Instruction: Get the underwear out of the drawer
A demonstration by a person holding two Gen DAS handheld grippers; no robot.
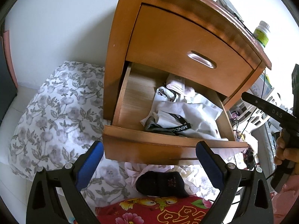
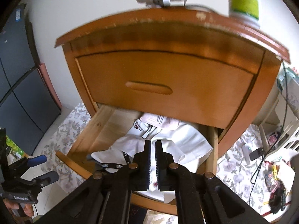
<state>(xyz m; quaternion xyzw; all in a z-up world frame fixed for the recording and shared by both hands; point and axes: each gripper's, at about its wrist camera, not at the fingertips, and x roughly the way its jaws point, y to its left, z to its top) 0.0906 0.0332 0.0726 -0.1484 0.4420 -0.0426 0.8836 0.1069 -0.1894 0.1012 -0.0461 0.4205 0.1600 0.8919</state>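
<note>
Beside the floral bedding (image 1: 56,112), the nightstand's lower drawer (image 1: 149,145) is pulled out so the white underwear (image 2: 168,145) lies reachable; the right gripper (image 2: 153,145) looks pinched on a white fold, while the left gripper (image 1: 149,160) waits wide, holding nothing.

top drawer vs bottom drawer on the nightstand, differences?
The top drawer is shut; the bottom drawer is pulled out. The top drawer's contents are hidden; the bottom drawer shows a pile of white clothes. The top drawer's recessed handle shows clearly; the bottom one's barely. Both have curved orange-brown wood fronts.
</note>
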